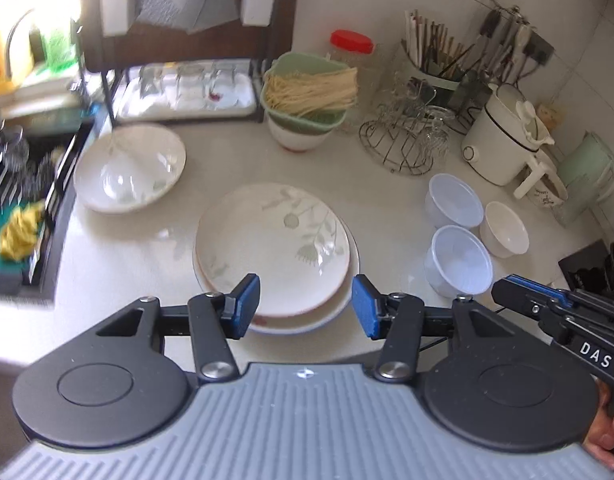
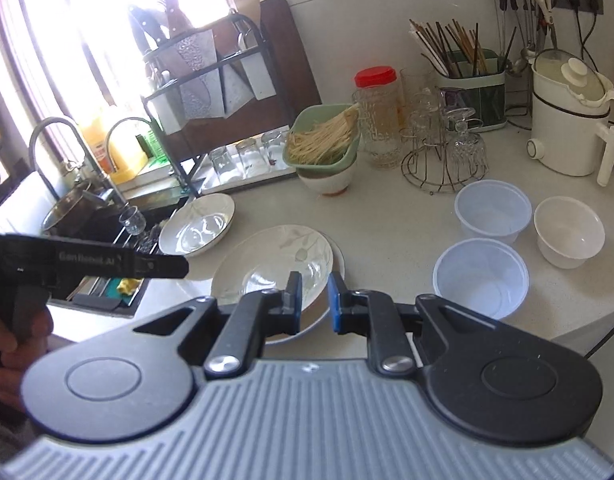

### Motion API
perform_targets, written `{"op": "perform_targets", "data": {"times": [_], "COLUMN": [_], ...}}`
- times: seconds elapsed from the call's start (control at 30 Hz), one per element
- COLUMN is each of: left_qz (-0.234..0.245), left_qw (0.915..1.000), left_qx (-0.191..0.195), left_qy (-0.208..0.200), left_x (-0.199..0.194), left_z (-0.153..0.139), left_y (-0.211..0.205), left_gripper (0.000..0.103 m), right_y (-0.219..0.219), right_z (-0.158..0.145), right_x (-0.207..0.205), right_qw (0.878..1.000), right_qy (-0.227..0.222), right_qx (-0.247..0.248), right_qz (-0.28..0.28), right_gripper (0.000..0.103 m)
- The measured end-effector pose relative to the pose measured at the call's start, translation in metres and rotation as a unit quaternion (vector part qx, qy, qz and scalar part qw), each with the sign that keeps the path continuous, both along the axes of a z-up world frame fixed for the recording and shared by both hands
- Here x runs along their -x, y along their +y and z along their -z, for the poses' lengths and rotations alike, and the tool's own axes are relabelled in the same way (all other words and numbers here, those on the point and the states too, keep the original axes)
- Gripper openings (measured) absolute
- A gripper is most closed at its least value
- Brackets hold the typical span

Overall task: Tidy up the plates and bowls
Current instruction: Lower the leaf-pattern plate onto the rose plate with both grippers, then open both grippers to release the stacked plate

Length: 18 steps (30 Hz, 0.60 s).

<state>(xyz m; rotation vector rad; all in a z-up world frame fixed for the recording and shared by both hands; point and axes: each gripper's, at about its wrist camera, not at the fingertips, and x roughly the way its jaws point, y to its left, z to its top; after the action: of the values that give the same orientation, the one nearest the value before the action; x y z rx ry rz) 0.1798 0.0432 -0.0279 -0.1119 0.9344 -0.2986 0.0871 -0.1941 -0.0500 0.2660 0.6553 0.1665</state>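
Two leaf-patterned plates (image 1: 273, 248) lie stacked in the middle of the white counter, also seen in the right wrist view (image 2: 275, 264). My left gripper (image 1: 305, 306) hovers over their near edge, open, with nothing between its pads. My right gripper (image 2: 315, 300) hangs over the same stack with only a narrow gap between its blue pads and nothing in it. A leaf-patterned shallow bowl (image 1: 129, 168) sits at the left by the sink. Two clear plastic bowls (image 1: 453, 200) (image 1: 457, 260) and a small white bowl (image 1: 503, 228) stand at the right.
A green basket of noodles (image 1: 307, 92) rests on a bowl at the back. Behind stand a dish rack (image 1: 187, 40), a wire glass holder (image 1: 403, 140), a red-lidded jar (image 1: 351, 48) and a white cooker (image 1: 503, 136). The sink (image 1: 23, 216) lies at the left.
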Motion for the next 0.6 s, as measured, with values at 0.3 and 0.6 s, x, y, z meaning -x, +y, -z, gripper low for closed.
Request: {"op": "perform_targets", "data": {"times": [0.3,0.6], "left_qz": [-0.046,-0.067], "left_qw": [0.9988,0.9975], "left_qx": [-0.009,-0.022], "left_qy": [0.010,0.008], "left_x": [0.022,0.027], "left_z": [0.003,-0.003], "left_y": [0.002,0.008], "left_gripper": [0.057,0.057], "right_y": [-0.002,0.003], "right_z": [0.003,-0.001], "right_x": [0.003,0.001], "right_qw": [0.998,0.996], "right_qy": [0.006,-0.004], "right_qx": [0.009,0.009], "right_qz": [-0.063,-0.088], "right_gripper": [0.018,0.018]}}
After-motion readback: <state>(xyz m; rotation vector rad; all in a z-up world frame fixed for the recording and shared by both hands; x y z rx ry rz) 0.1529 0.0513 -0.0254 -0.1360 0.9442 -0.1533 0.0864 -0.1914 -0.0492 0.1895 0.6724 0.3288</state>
